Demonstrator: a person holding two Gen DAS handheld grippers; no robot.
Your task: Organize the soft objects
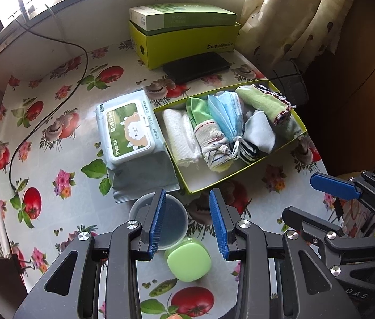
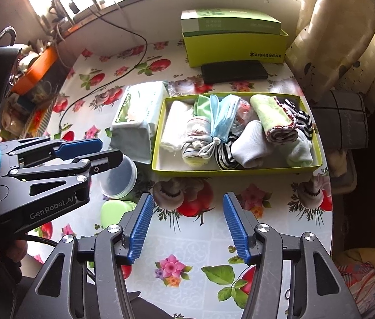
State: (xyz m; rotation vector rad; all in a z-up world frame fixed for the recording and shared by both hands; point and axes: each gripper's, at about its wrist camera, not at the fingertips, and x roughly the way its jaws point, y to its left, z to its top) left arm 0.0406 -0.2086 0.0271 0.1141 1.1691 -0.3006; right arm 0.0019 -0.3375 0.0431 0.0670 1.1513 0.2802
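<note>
While both hang above the table, left claw [image 1: 187,220] and right claw [image 2: 186,228] gape.

A round table under a glossy floral-and-tomato oilcloth [image 2: 192,242] carries a shallow lime-green cardboard tray [image 2: 236,169] at right, a pale wipes pack [image 1: 131,138] left of it, a clear plastic tub [image 1: 172,223] and green lidded jar [image 1: 188,261] near, a lime-green box [image 2: 236,50] and black case [image 2: 234,71] far.

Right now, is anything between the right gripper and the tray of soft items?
Nothing visible: only bare tablecloth lies between the open right gripper and the tray; the clear tub sits off left.
</note>
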